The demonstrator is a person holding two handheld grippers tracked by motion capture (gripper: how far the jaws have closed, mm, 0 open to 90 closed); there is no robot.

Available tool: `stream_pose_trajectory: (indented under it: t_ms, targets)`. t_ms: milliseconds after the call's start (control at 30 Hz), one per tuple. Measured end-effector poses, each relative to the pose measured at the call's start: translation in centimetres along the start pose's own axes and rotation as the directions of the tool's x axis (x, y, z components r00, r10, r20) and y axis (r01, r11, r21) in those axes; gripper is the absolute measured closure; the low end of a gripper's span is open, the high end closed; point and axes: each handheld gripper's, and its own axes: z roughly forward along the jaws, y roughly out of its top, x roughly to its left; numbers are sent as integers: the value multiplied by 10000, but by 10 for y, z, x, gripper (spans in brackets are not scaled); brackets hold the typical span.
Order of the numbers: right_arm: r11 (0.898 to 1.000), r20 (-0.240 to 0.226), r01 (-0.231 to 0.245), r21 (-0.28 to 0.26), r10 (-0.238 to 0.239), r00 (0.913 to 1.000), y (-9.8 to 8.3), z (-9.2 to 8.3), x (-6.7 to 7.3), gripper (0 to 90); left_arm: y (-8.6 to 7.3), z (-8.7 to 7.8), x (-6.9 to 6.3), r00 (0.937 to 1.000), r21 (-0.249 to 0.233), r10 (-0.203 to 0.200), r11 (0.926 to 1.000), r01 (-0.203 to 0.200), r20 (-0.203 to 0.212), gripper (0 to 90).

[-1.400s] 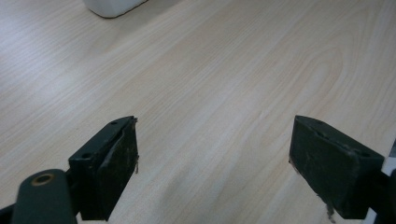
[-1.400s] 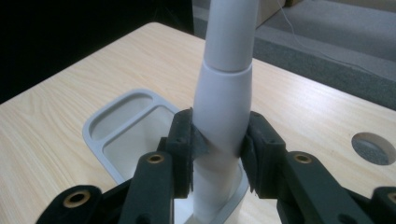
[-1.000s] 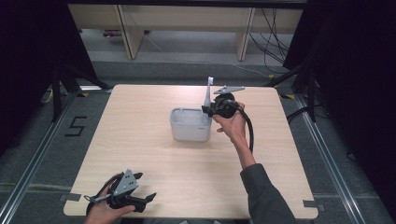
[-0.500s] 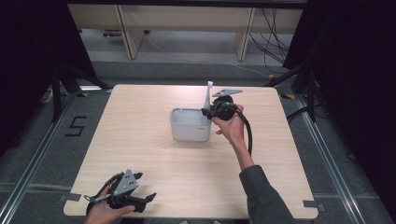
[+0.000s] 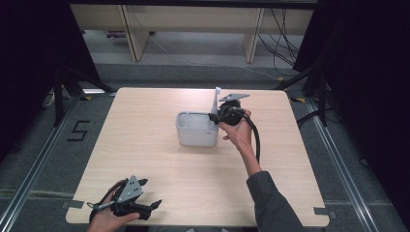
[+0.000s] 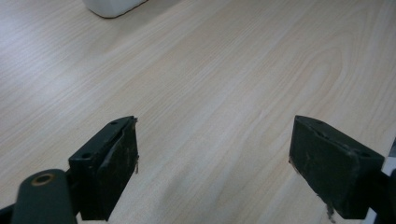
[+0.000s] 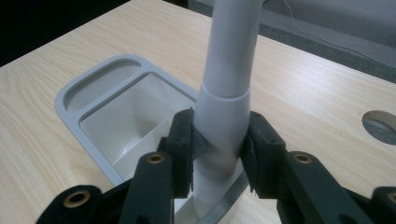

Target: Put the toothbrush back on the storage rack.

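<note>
The right claw is clamped on a grey handle standing in the white bin; lifting out remains. The left claw rests apart, idle, near the table edge.

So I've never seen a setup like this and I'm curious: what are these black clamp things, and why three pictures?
A person at a wooden table holds a hand-operated gripper in each hand. The high view looks down from above; the other two pictures come from cameras riding on each gripper, looking along its fingers. The left gripper rests near the table's front edge, open, with bare wood between its fingers. The right gripper is clamped on a grey handle that stands up out of a grey container at the middle of the table.
</note>
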Motion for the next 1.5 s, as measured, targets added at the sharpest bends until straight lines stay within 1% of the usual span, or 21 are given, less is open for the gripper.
stream_pose_trajectory:
  t_ms: [100,167,200,433,467,600,667,700,733,833,967,1000,1033,1067,1167,1300,1333,1367,1400,1433,1500]
  targets:
    - [9996,-89,-254,129,255,9996,0,0,2,667,0,0,0,10000,-4,11,10000,-11,-2,151]
    - [9997,-96,-198,115,199,9998,0,2,1,667,0,1,-2,9998,-181,-210,9996,210,14,151]
    - [9997,-118,-252,44,253,9996,-1,3,2,667,0,0,0,10000,4,20,10000,-20,-2,151]
    - [10000,49,-66,-29,66,10000,-2,4,1,668,0,1,-1,9999,-128,-147,9998,147,-2,152]
    - [9996,-1,-281,16,281,9996,-2,4,2,668,0,1,-1,9999,-124,-152,9998,152,8,151]
    - [10000,37,-32,-2,32,10000,-2,4,0,667,0,1,-1,10000,-78,-89,9999,89,1,151]
    - [9999,-20,-40,-167,40,10000,-1,2,-2,628,0,0,0,10000,5,0,10000,0,9,151]
    - [9991,-78,-387,-172,385,9992,-1,2,0,597,0,0,0,10000,14,8,10000,-8,10,151]
    - [9987,-82,-435,-263,433,9990,0,1,1,560,0,1,-1,9998,-131,-188,9997,189,57,151]
    - [9975,-4,-442,-546,442,9990,1,-2,0,487,0,1,-1,9998,-148,-152,9998,154,109,151]
    - [9967,-74,-636,-513,633,9980,2,-9,-1,388,0,2,-2,9999,-150,-145,9998,145,23,151]
    - [9977,-18,-351,-587,350,9994,2,-10,-3,379,0,2,-2,9999,-126,-109,9999,109,-5,151]
    - [9956,-45,-716,-604,714,9974,2,-12,-1,367,0,2,-1,10000,-126,-99,9999,99,-10,151]
    - [9971,-54,-402,-652,399,9992,2,-13,-4,360,0,1,-1,9999,-96,-108,9999,107,-92,151]
    - [9954,-19,-619,-735,619,9981,2,-18,-3,347,0,1,-1,9999,-103,-103,9999,102,-97,151]
    - [9962,-44,-374,-790,372,9993,2,-23,-5,334,0,1,-1,9999,-104,-92,9999,91,-101,152]
    - [9953,-90,-613,-754,608,9981,1,-24,-3,333,0,1,-1,9999,-103,-96,9999,95,-106,151]
    - [9958,2,-246,-882,247,9997,1,-24,-5,329,0,1,-1,9999,-100,-99,9999,98,-103,151]
    - [9956,-89,-534,-766,529,9986,0,-25,-4,327,0,1,-1,9999,-94,-93,9999,92,-106,151]
    - [9959,-66,-457,-784,453,9990,0,-26,-4,325,0,0,0,9999,16,35,10000,-35,-125,151]
    - [9954,-157,-352,-889,339,9993,-1,-27,-5,320,0,1,-1,9999,-102,-94,9999,93,-94,151]
